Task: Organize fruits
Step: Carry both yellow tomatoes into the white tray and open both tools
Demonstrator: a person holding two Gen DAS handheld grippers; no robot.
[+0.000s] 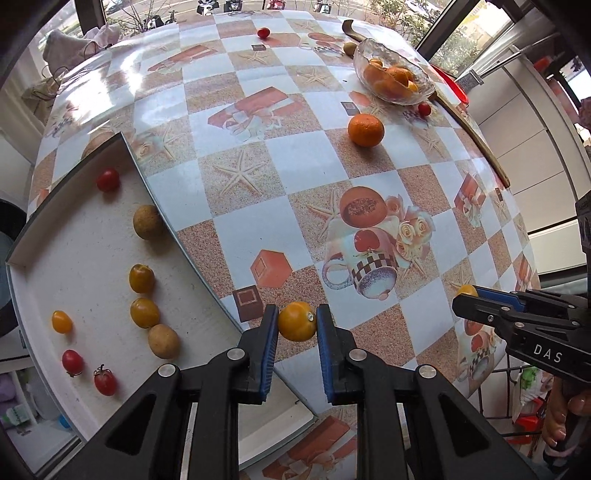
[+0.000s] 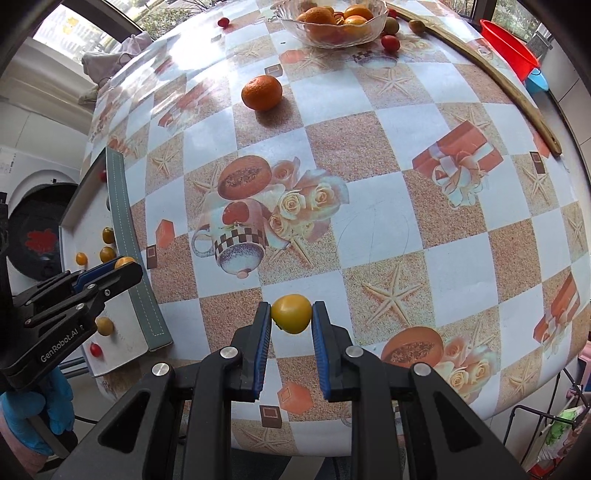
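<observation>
My left gripper (image 1: 297, 321) is shut on a yellow tomato (image 1: 296, 320), held above the table beside the white tray (image 1: 74, 258). The tray holds several red and yellow tomatoes and two brown round fruits. My right gripper (image 2: 291, 314) is shut on another yellow tomato (image 2: 291, 313) above the table's near edge; it also shows in the left wrist view (image 1: 467, 291). A mandarin (image 1: 365, 130) lies loose on the table. A glass bowl (image 1: 391, 70) with mandarins stands at the far right.
Loose red tomatoes lie by the bowl (image 1: 424, 108) and at the far edge (image 1: 263, 33). A green fruit (image 1: 349, 47) sits behind the bowl. A long wooden stick (image 2: 480, 70) lies along the right edge, with a red basin (image 2: 508, 46) beyond it.
</observation>
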